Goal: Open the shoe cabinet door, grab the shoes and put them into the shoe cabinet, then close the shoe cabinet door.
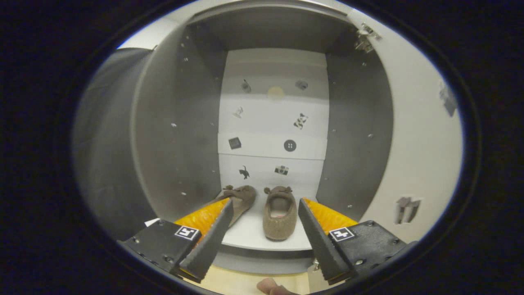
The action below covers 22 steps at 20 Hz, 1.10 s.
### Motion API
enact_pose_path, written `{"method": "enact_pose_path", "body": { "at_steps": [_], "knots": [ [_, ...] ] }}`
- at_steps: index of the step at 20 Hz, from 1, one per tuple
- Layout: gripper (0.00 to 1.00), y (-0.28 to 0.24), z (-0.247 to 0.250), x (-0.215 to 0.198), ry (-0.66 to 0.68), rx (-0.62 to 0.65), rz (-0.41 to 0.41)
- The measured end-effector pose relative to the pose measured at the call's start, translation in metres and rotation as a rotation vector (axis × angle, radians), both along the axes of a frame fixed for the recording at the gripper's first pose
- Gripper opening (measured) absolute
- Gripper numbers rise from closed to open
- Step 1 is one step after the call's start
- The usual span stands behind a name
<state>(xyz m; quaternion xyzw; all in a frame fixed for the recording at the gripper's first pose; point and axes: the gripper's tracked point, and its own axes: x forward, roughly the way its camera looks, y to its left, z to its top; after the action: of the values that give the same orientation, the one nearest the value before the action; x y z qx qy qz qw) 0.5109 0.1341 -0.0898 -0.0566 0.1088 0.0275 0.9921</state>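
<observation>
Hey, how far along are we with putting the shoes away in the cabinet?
Mostly done. The shoe cabinet stands open and both brown shoes sit side by side on its bottom shelf, so opening and loading look finished. The gripper holds nothing: its fingers are spread apart just outside the shelf's front edge. What's left is closing the door, swung open to the right.

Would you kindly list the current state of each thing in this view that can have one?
Shoe cabinet: open, inside visible.
Cabinet door: swung open, beside the right finger's side.
Right-hand shoe: on the bottom shelf, upright, between the fingers.
Left-hand shoe: on the same shelf, partly hidden behind a finger.
Tool: fingers spread, holding nothing.
</observation>
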Motion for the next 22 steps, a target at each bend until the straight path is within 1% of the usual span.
{"method": "enact_pose_path", "body": {
  "at_steps": [5, 8, 12, 18, 22],
  "knots": [
    [1.00, 0.004, 0.030, -0.091, -0.037, -0.004, 0.030],
    [1.00, -0.006, 0.045, -0.148, -0.055, 0.008, 0.025],
    [1.00, -0.019, 0.061, -0.222, -0.083, -0.015, 0.034],
    [1.00, -0.035, 0.076, -0.309, -0.093, 0.011, 0.052],
    [1.00, -0.065, 0.080, -0.350, -0.094, 0.045, 0.064]
  ]
}}
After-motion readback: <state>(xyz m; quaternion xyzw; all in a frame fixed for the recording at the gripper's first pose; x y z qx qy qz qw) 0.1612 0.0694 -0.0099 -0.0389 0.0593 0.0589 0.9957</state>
